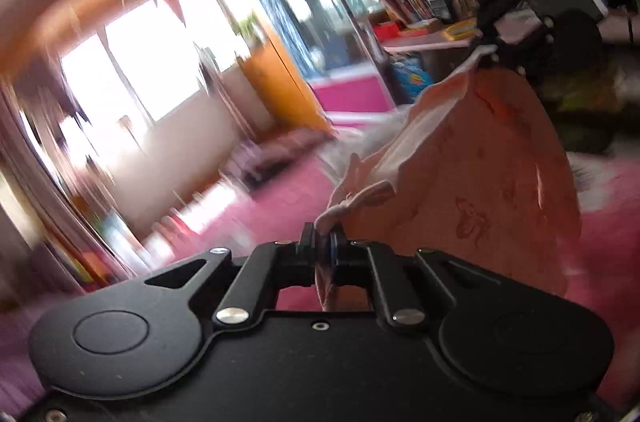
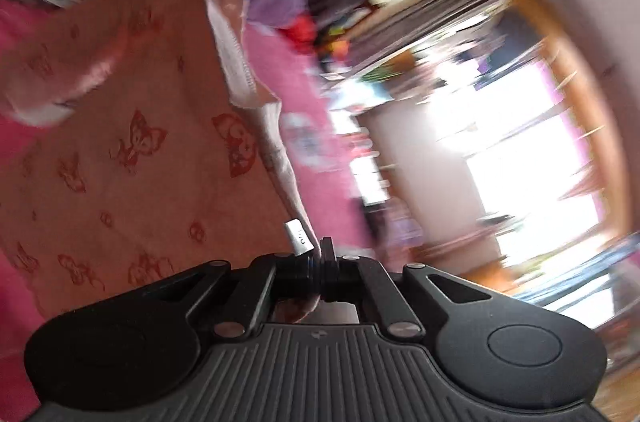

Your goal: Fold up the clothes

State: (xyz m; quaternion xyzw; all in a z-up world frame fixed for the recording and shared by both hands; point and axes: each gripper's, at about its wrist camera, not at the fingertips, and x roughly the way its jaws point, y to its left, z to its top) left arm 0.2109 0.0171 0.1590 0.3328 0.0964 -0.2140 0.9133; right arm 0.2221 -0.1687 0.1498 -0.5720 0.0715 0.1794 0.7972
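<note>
The garment — peach cloth printed with butterflies — hangs stretched between the two claws above a pink surface. The left claw is clamped on one bunched corner; the right claw is clamped on another edge, beside a small white label. Both views are blurred.

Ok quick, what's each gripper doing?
Left gripper: shut on the pink butterfly garment.
Right gripper: shut on the same garment's edge, by its label.
</note>
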